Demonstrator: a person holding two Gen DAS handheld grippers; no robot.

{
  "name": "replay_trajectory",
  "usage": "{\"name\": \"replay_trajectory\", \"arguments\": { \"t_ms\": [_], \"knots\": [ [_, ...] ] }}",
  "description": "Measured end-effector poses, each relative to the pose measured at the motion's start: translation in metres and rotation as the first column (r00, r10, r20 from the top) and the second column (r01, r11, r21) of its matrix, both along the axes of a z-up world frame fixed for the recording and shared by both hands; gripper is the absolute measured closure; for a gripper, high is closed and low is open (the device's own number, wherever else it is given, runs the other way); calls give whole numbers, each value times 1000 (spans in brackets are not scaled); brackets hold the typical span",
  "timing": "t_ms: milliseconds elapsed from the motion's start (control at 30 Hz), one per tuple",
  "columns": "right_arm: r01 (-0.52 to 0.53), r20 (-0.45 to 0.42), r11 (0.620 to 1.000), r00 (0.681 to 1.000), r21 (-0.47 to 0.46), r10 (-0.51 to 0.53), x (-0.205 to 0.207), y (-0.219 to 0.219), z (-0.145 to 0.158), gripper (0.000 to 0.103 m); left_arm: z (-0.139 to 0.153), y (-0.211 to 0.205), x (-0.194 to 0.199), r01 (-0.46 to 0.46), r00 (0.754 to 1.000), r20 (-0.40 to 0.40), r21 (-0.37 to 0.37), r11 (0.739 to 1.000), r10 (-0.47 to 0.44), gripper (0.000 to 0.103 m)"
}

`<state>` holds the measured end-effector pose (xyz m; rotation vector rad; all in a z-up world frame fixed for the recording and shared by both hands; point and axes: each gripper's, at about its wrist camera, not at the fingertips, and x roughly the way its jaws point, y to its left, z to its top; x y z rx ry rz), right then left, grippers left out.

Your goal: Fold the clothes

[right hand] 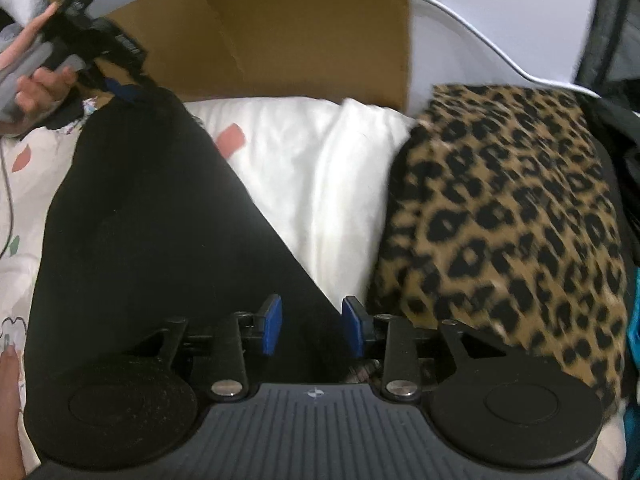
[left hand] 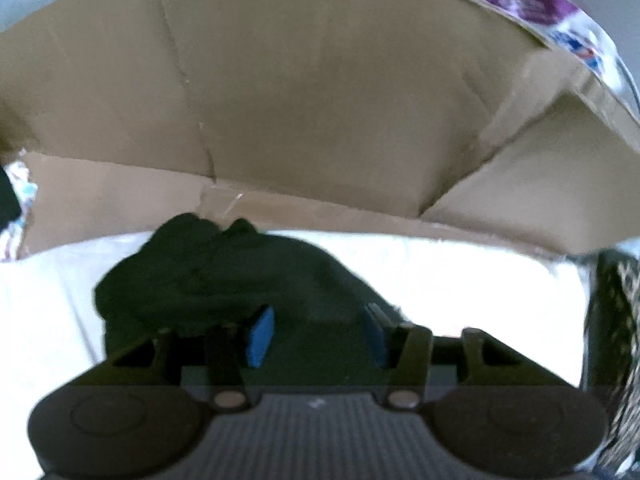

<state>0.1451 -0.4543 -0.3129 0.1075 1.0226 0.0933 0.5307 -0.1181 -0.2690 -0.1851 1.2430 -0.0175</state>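
Observation:
A black garment (right hand: 140,220) lies spread on white bedding (right hand: 312,168), running from the near left up to the far left. My right gripper (right hand: 313,326) hovers over its near right edge, blue pads apart and open, pressing on nothing. In the left wrist view the garment's bunched far end (left hand: 224,272) lies under my left gripper (left hand: 320,332), whose blue pads stand apart and open above the dark cloth. The right wrist view shows that left gripper (right hand: 120,90) at the garment's far corner, held in a person's hand (right hand: 36,88).
A brown cardboard sheet (left hand: 320,80) stands upright just behind the bedding, also in the right wrist view (right hand: 280,32). A leopard-print cloth (right hand: 512,220) covers the right side. Patterned sheet (right hand: 24,168) lies at the left. A purple and white package (left hand: 532,4) sits behind the cardboard.

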Motion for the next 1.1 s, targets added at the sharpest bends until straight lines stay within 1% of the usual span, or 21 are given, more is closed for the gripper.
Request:
{"name": "replay_trajectory", "arguments": {
  "t_ms": [100,200,267,367,500,633,767,900,1000,1100],
  "knots": [
    [33,-27,999,999,4,-33,-17,-7,-1,63,7,4,-19,24,1000,1,24,999,-24,50],
    [68,-70,997,995,31,-66,-29,-15,-9,63,8,9,-37,43,999,1,51,998,-43,50],
    [101,-90,993,991,66,-95,-34,-19,-15,63,8,13,-49,52,999,0,63,997,-52,46],
    [154,-112,979,984,134,-140,-40,-22,-21,63,6,21,-68,46,999,0,62,997,-46,46],
    [159,-110,972,984,173,-141,-45,-15,-21,63,0,26,-95,40,999,1,71,997,-40,45],
    [188,-130,958,978,215,-163,-40,-12,-28,63,-9,26,-120,35,999,4,50,998,-35,45],
    [244,-180,928,963,281,-198,-40,-17,-42,63,-18,25,-133,32,999,0,31,999,-32,45],
    [311,-221,881,944,356,-245,-40,-25,-51,62,-30,26,-142,28,999,-26,11,1000,-27,45],
    [347,-237,848,933,400,-271,-40,-30,-52,63,-31,27,-147,26,999,-32,9,1000,-25,45],
    [369,-245,819,927,439,-286,-40,-32,-51,67,-29,27,-150,25,999,-30,8,1000,-25,45]
  ]
}}
